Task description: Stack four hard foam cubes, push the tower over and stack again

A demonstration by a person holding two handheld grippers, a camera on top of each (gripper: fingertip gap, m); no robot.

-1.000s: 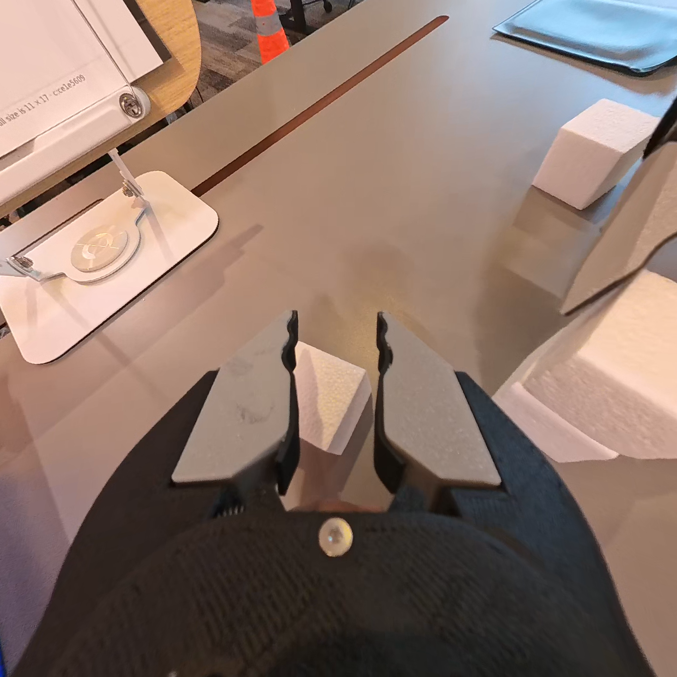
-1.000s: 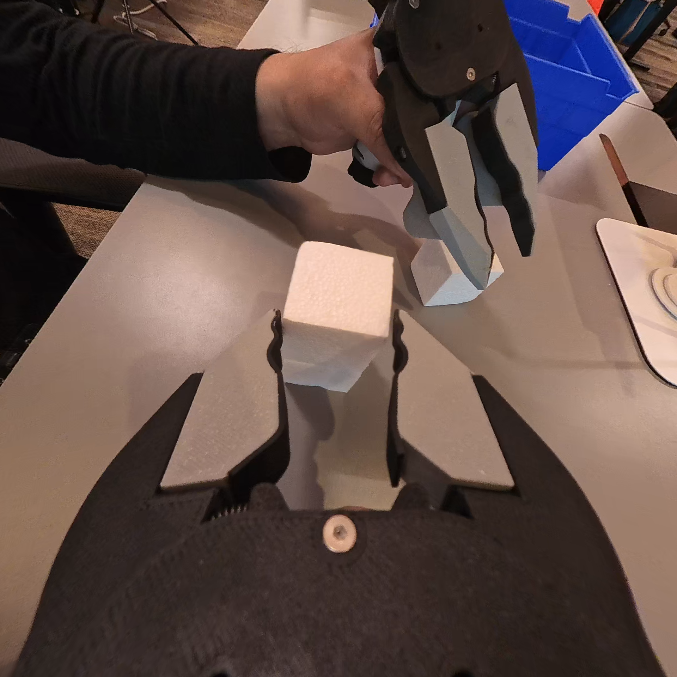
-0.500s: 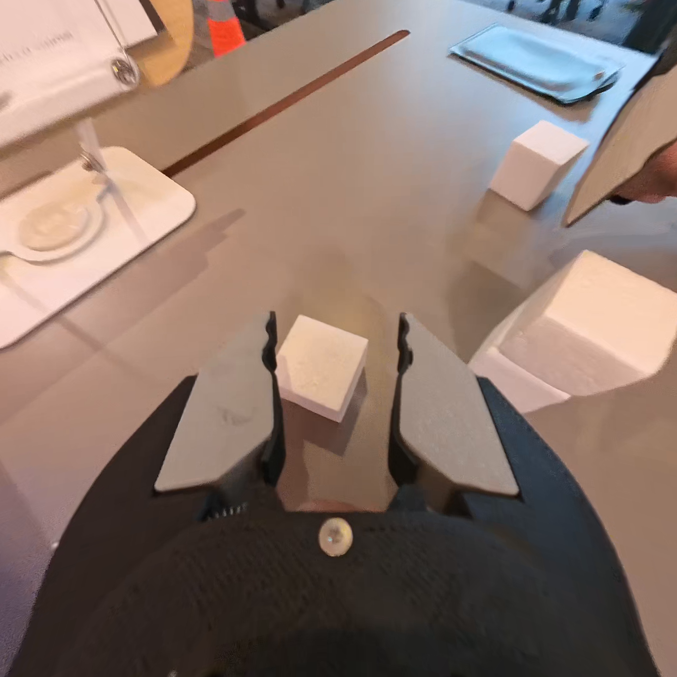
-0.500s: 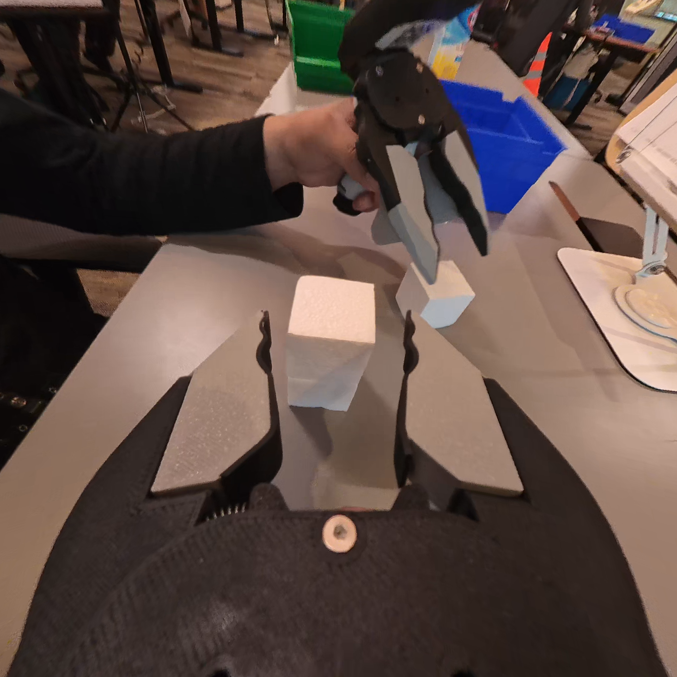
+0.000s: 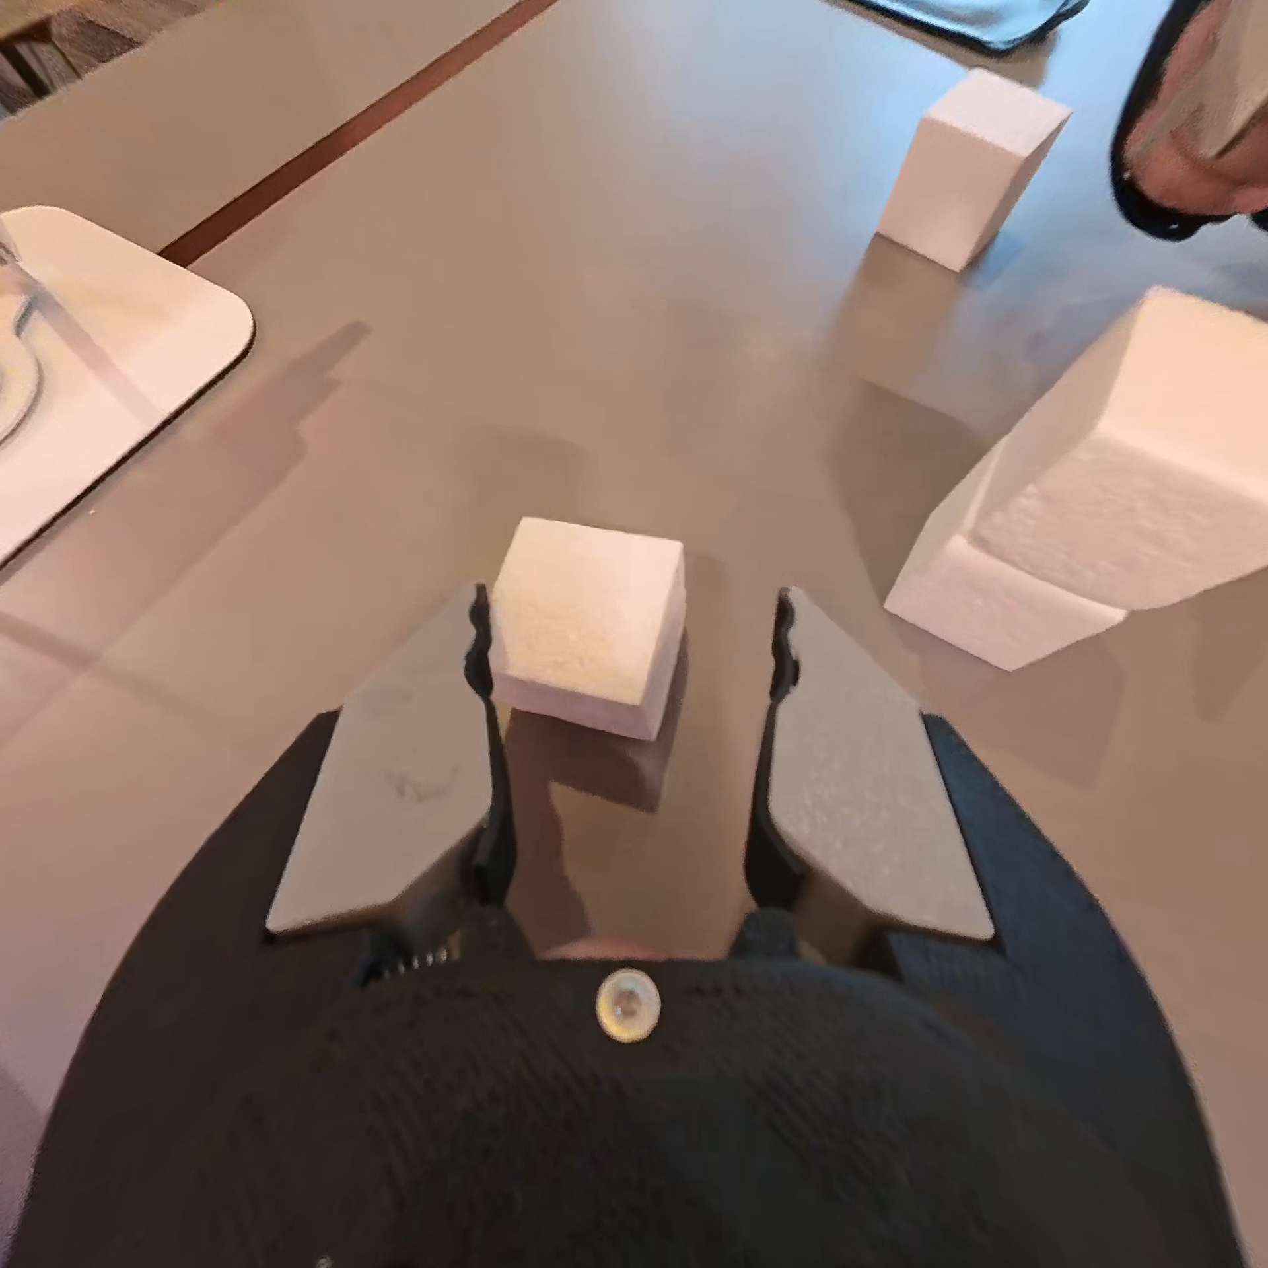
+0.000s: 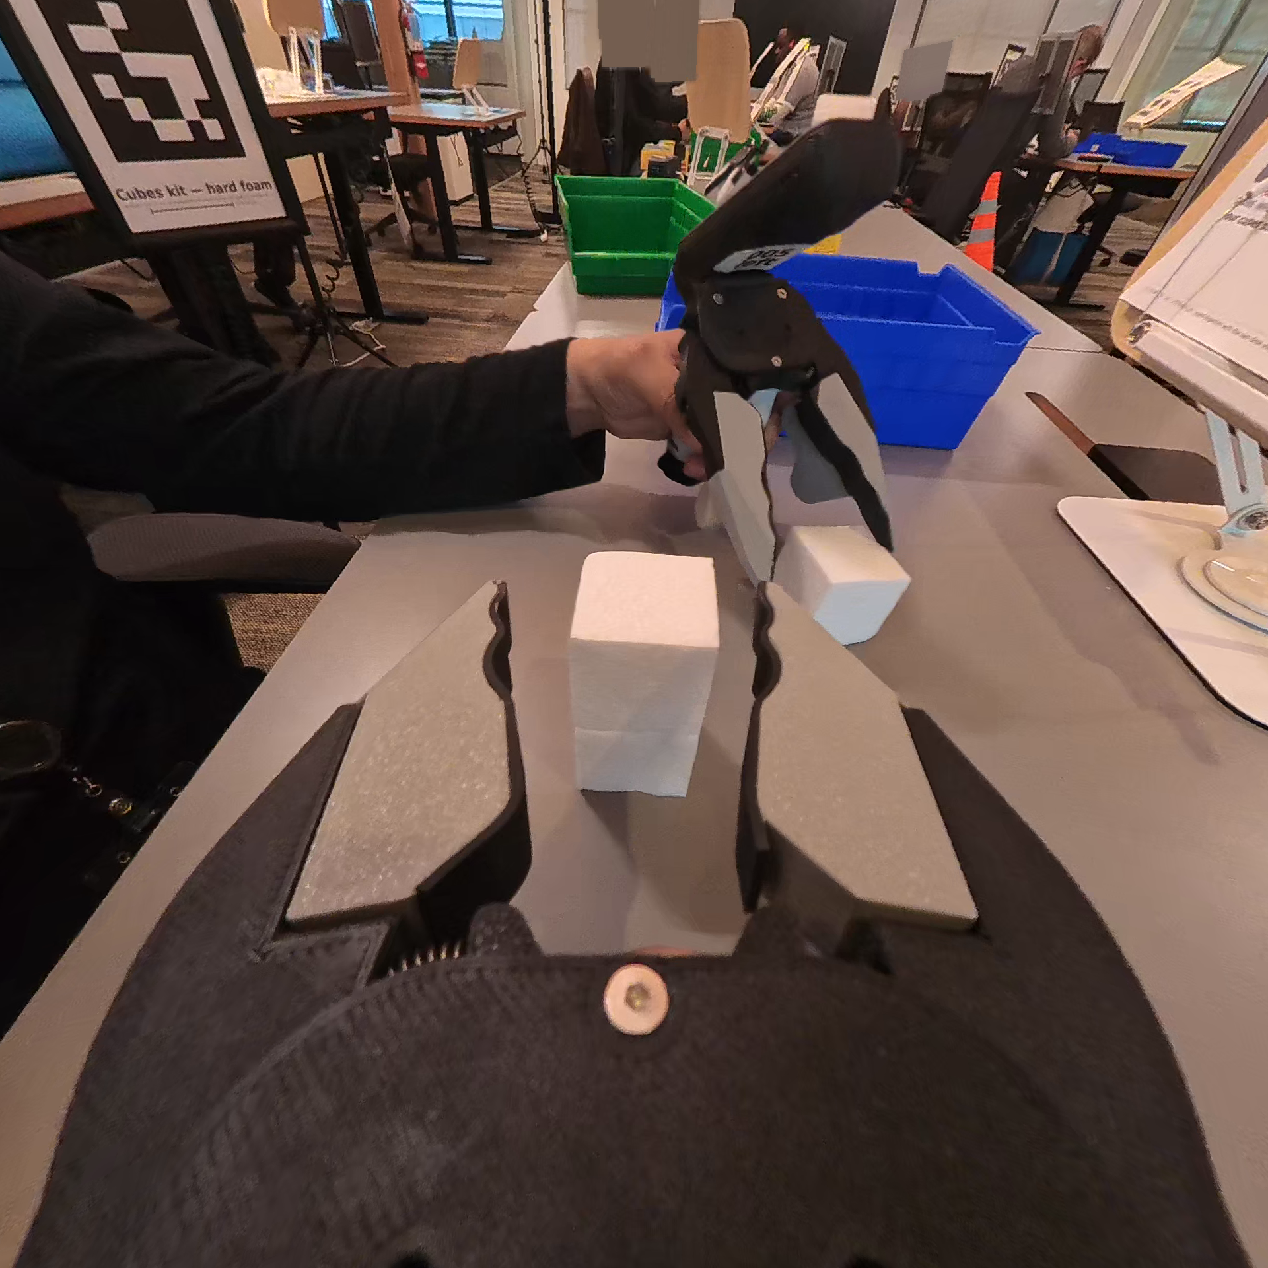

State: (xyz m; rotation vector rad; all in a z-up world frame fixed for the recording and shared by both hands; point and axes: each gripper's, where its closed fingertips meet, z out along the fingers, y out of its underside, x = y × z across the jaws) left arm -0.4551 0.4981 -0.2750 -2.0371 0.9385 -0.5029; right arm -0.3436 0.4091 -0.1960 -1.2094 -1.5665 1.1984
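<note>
Several white foam cubes lie on the grey table (image 5: 617, 274). My left gripper (image 5: 631, 611) is open, and a small cube (image 5: 590, 617) sits on the table just ahead of its left finger. A stack of two cubes (image 5: 1098, 521) stands to the right, and a single cube (image 5: 974, 151) farther off. In the right wrist view my right gripper (image 6: 630, 604) is open, with the two-cube stack (image 6: 645, 672) upright between and beyond its fingertips, not touched. The left gripper (image 6: 823, 559) hangs open over the small cube (image 6: 847, 590) behind the stack.
A white stand base (image 5: 103, 357) lies at the left and also shows in the right wrist view (image 6: 1132, 569). A blue bin (image 6: 912, 350) and a green bin (image 6: 624, 233) sit at the table's far end. A hand (image 5: 1207, 123) shows at top right.
Both grippers have opened wider and drawn back. The left one has lifted off the small cube, which stays on the table. The right one has backed away from the stack.
</note>
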